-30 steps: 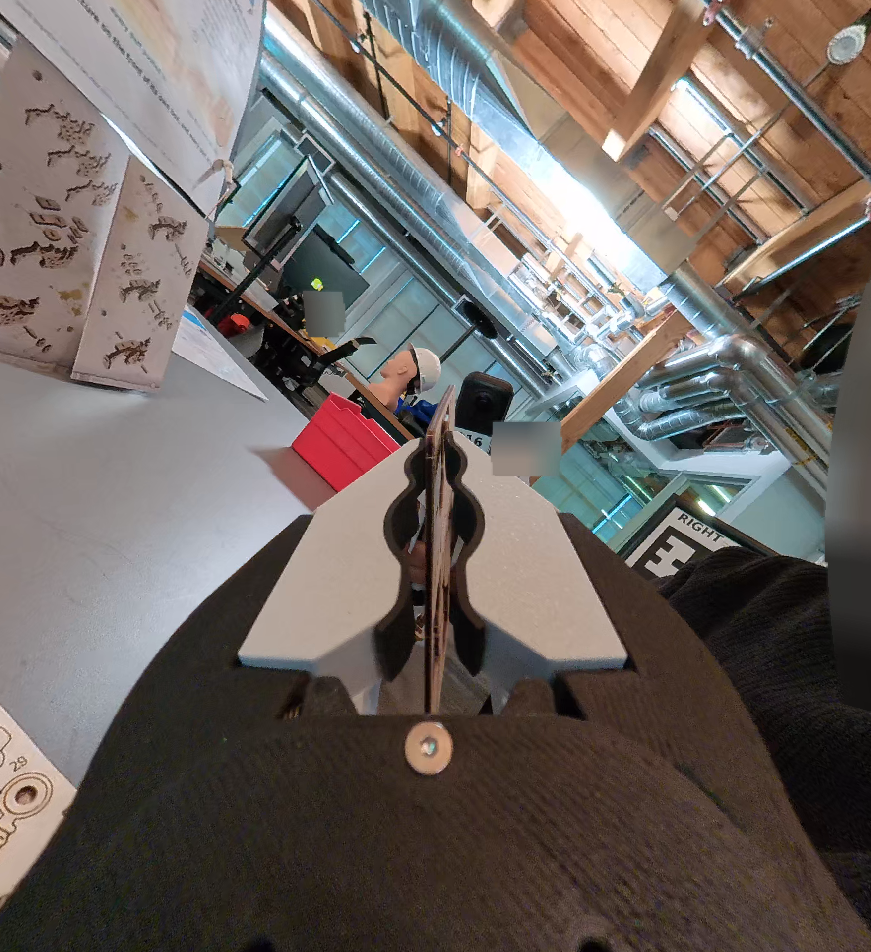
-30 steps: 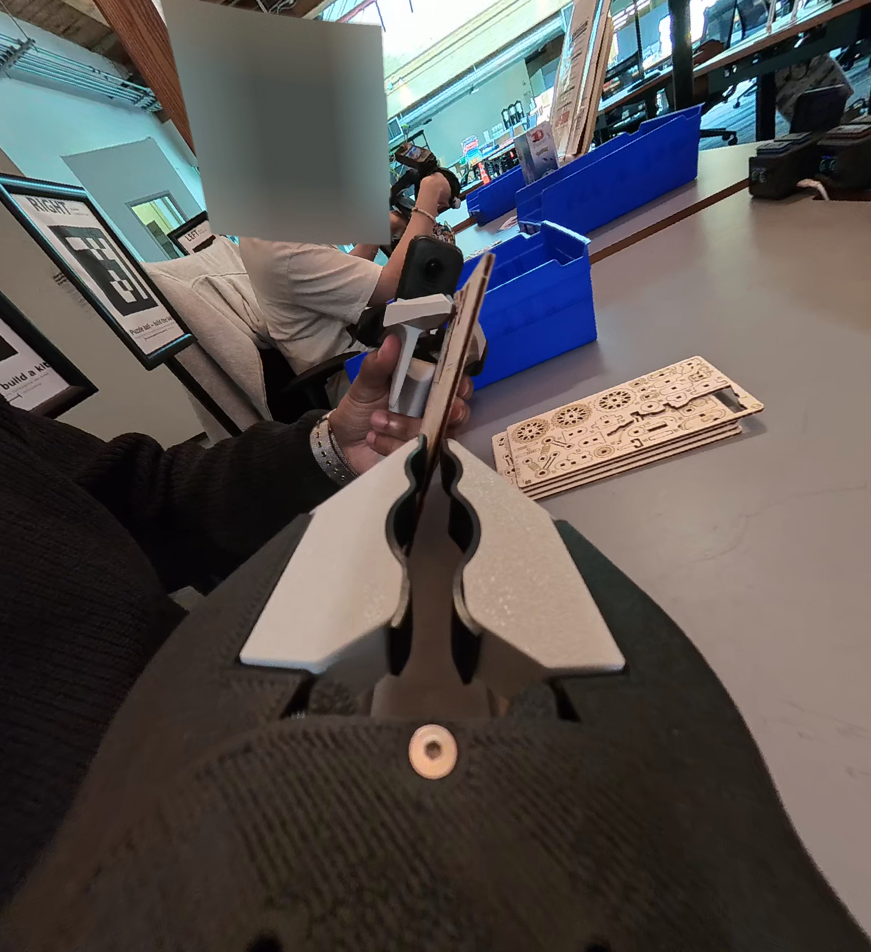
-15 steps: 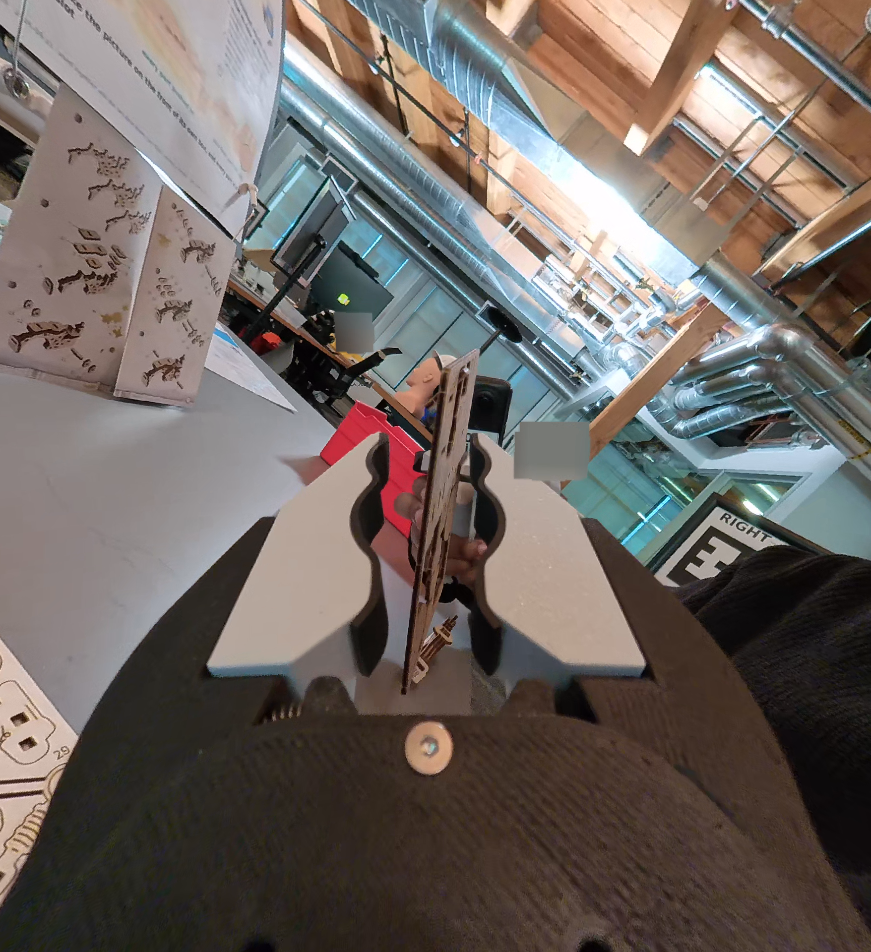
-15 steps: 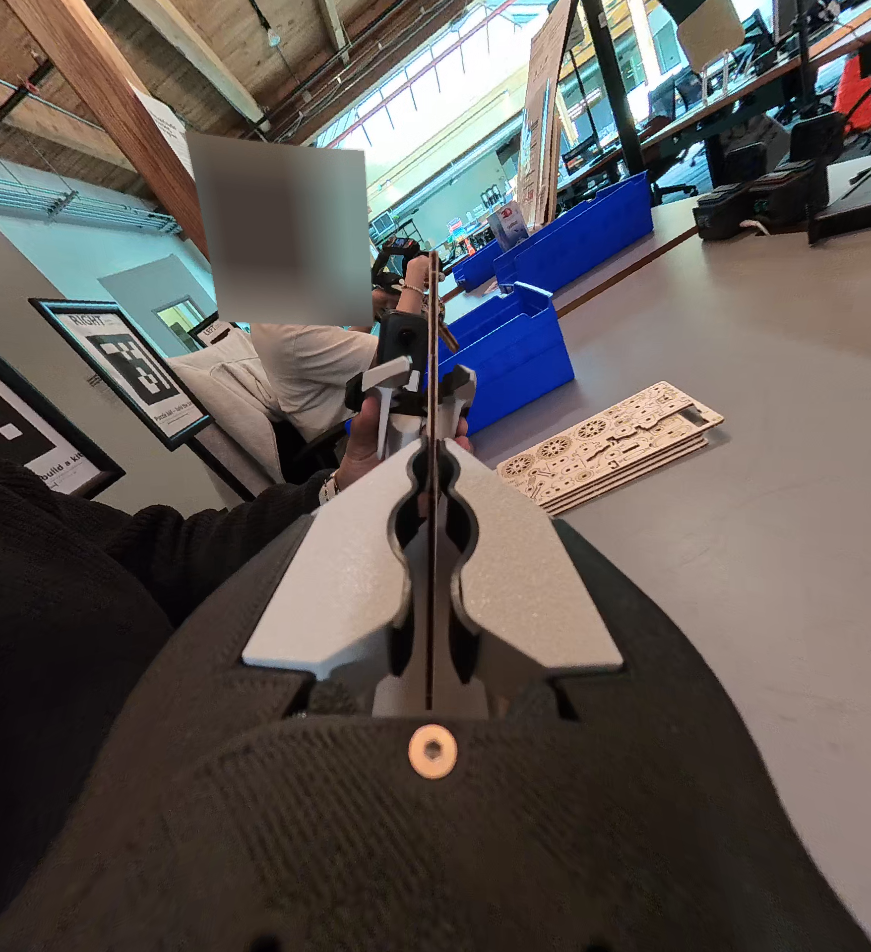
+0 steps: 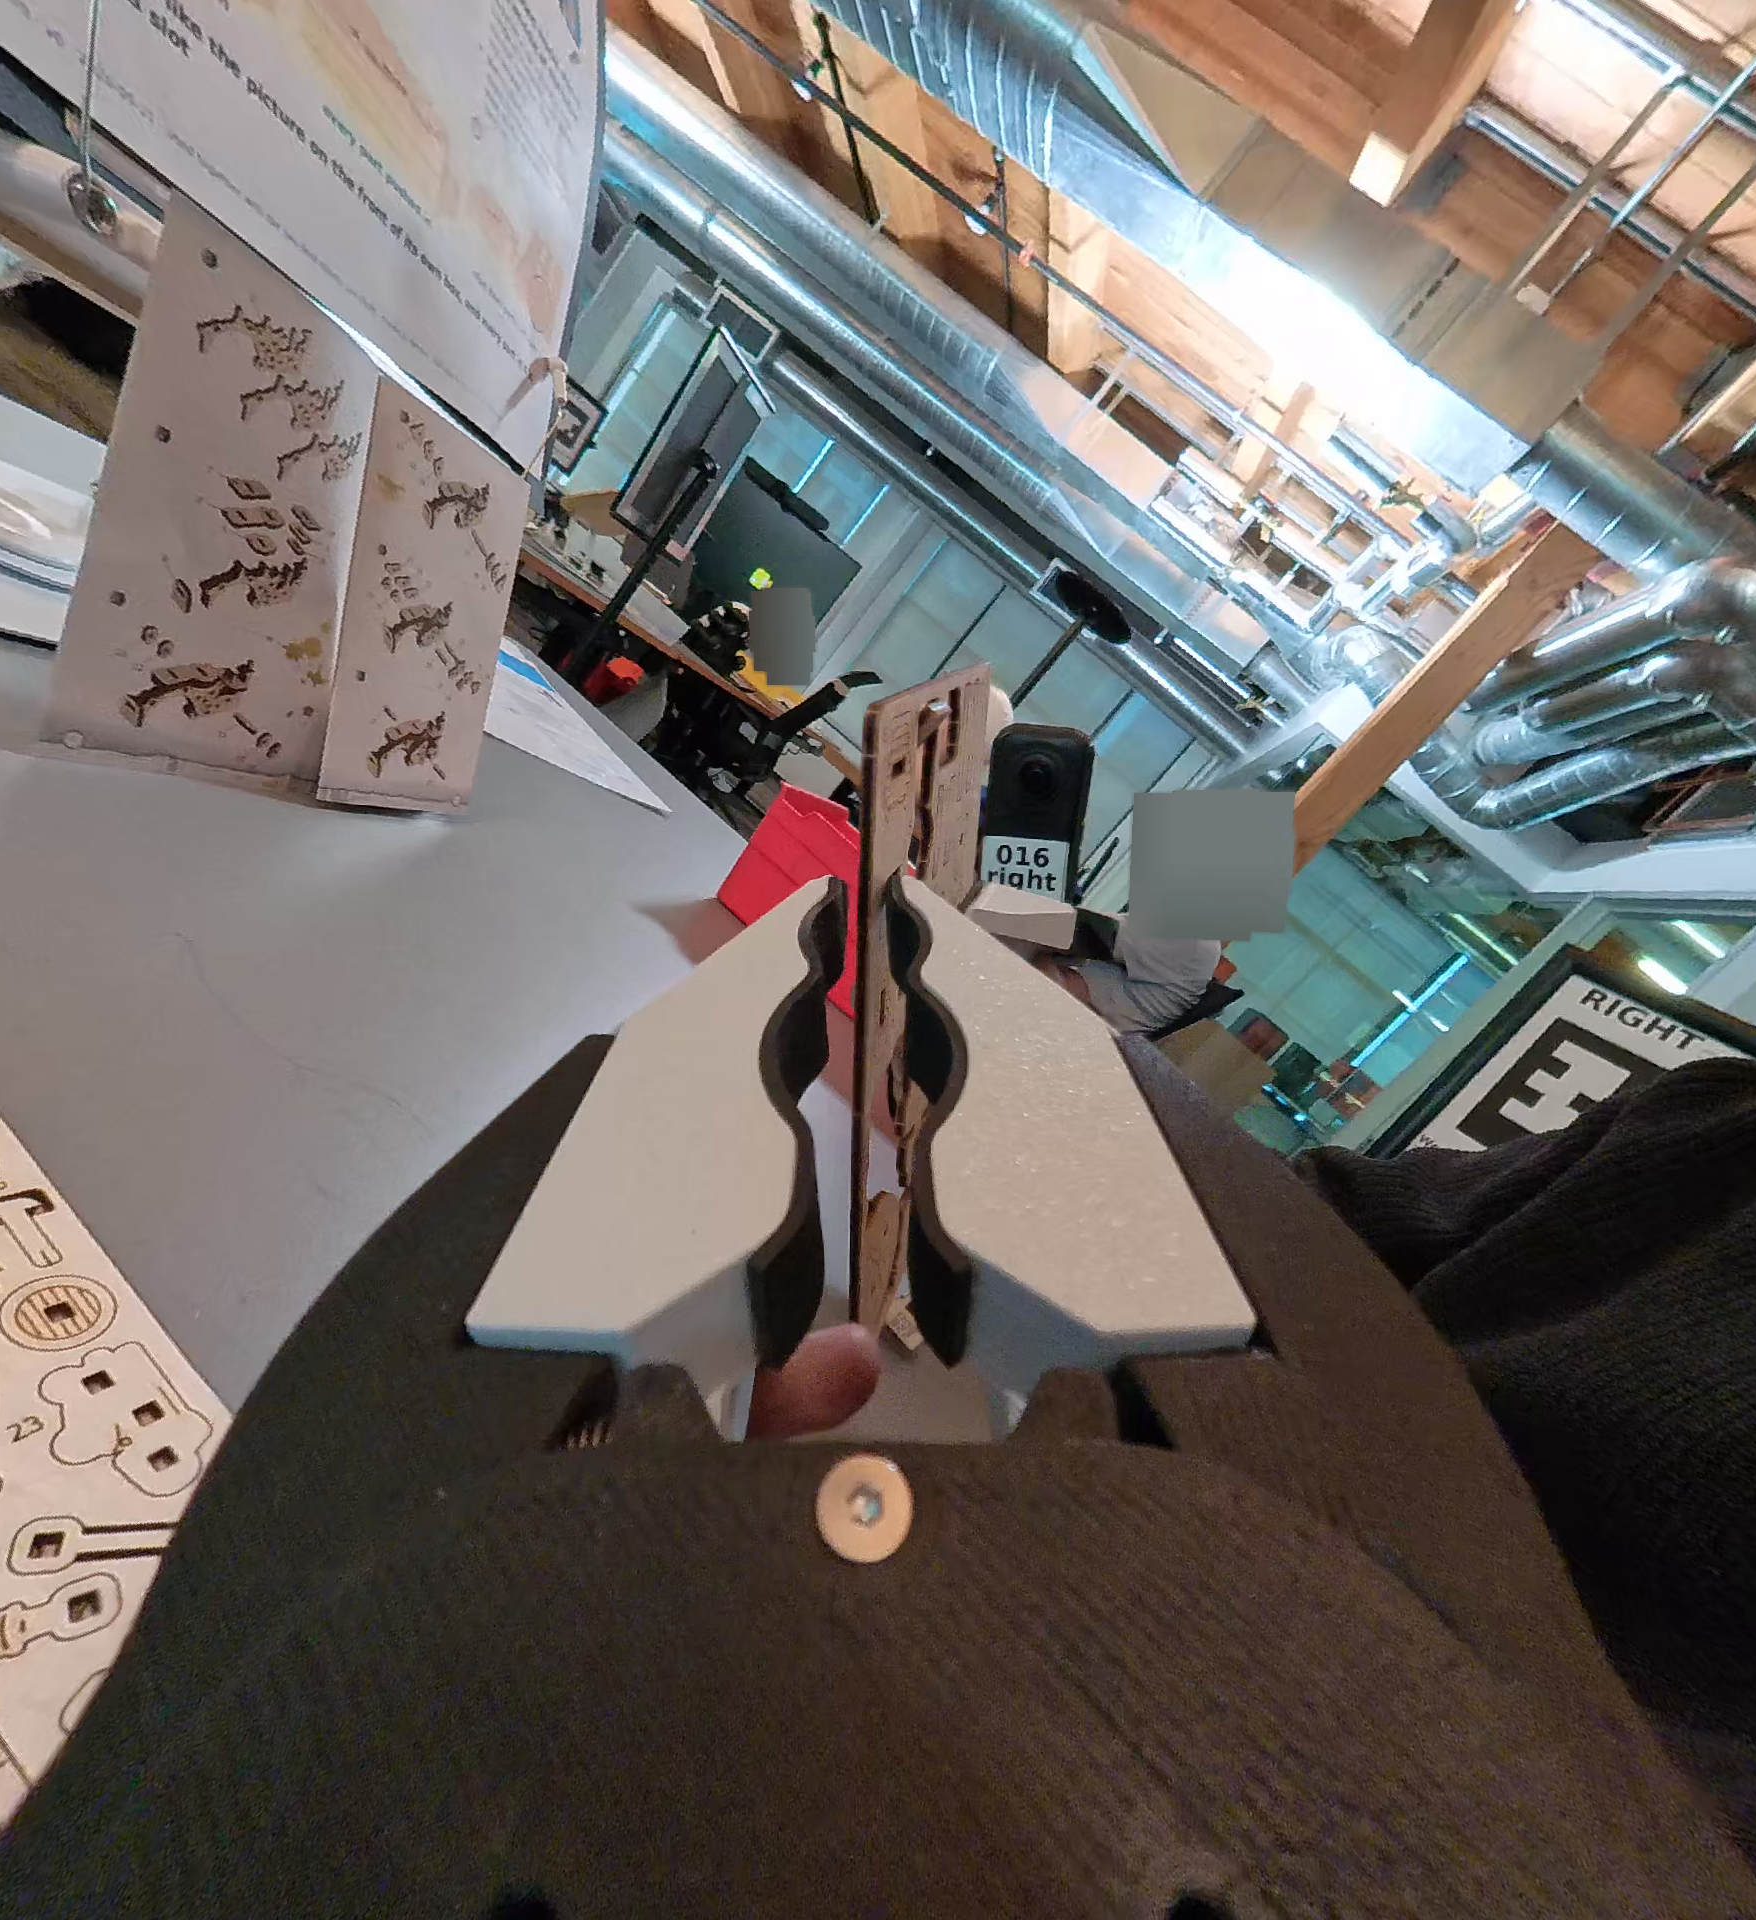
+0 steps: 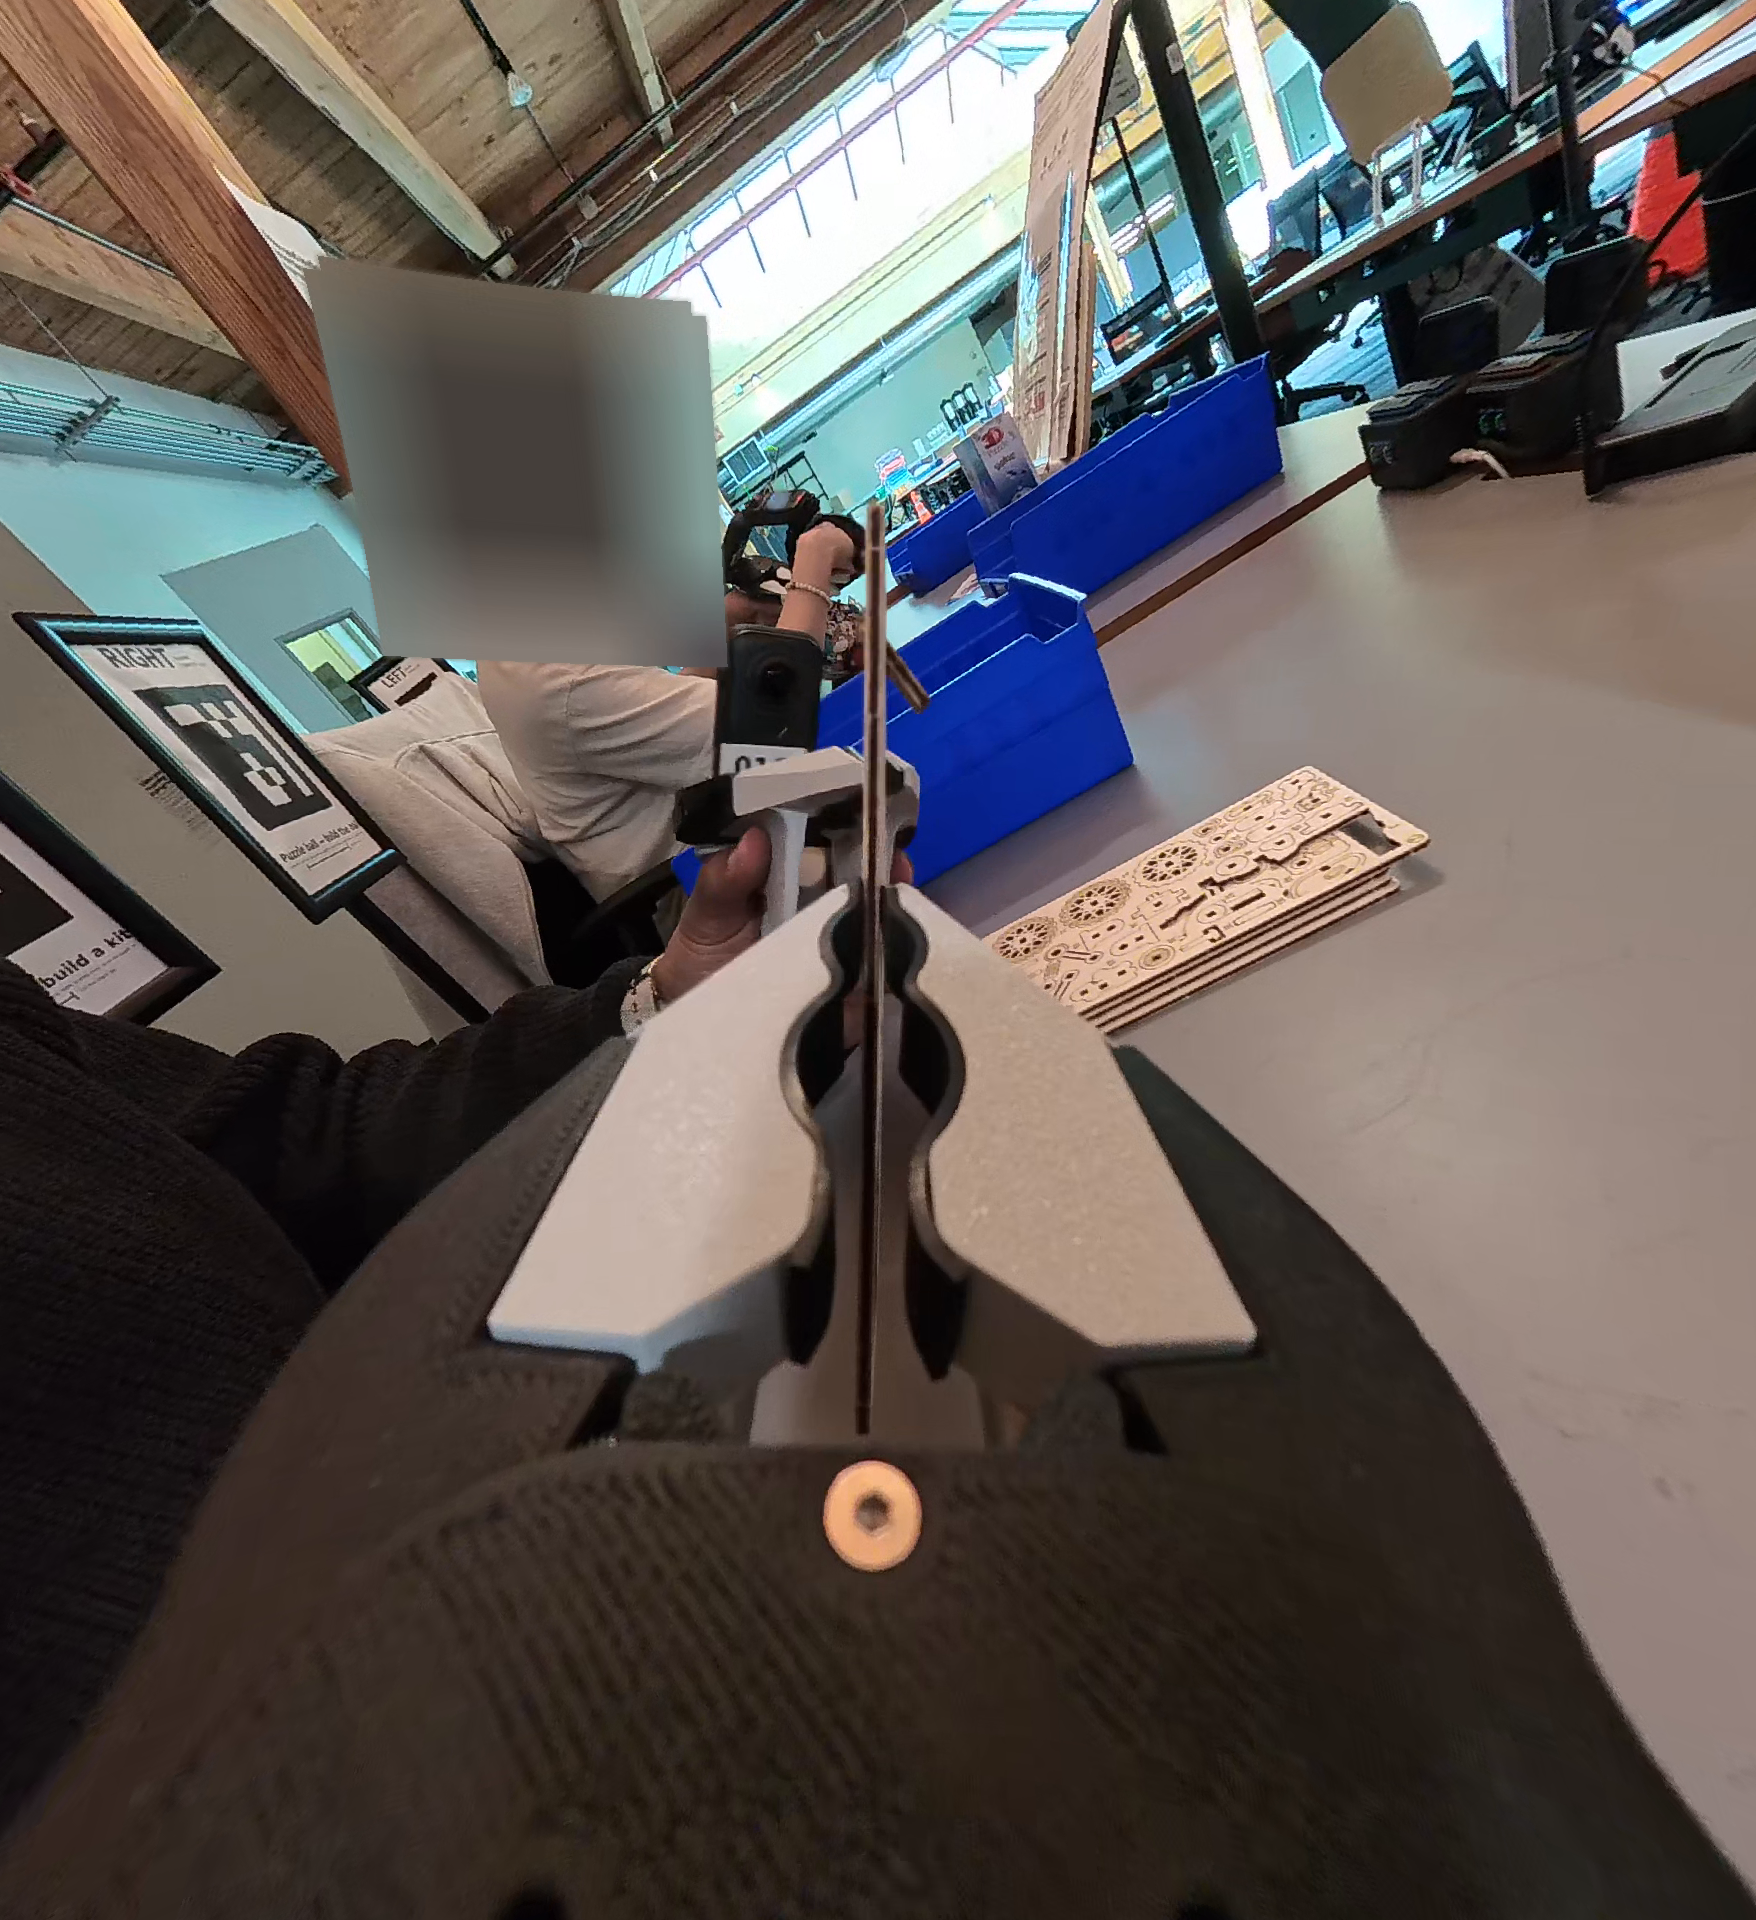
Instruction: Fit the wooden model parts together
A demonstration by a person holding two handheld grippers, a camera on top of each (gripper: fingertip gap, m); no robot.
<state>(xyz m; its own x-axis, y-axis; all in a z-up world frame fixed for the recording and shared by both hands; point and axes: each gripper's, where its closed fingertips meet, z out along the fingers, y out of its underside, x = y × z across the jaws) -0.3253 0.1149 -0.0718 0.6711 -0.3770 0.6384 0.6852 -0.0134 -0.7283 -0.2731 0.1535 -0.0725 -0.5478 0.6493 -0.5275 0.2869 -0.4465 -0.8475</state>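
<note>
A thin laser-cut wooden sheet (image 5: 921, 790) stands upright in the air between both grippers. My left gripper (image 5: 866, 914) is shut on its lower part, and a person's fingertip (image 5: 812, 1382) shows under the jaws. In the right wrist view the sheet (image 6: 874, 623) is edge-on, with a small piece sticking out near its top. My right gripper (image 6: 872, 914) is shut on it. The left gripper (image 6: 822, 800) faces me on the far end of the sheet, and the right gripper (image 5: 1025, 920) shows behind the sheet in the left wrist view.
A stack of wooden part sheets (image 6: 1217, 894) lies on the grey table (image 6: 1528, 1039), with blue bins (image 6: 1009, 727) behind it. A standing instruction leaflet (image 5: 261, 540), a red bin (image 5: 791, 852) and another part sheet (image 5: 12, 1403) are on the left. A person in a white shirt (image 6: 604, 748) sits beyond. There is about 7 cm between the tips of the two grippers.
The left gripper was shut on the sheet, opened half a second ago, and is shut on it again. The sheet has turned from tilted to upright in the right gripper.
</note>
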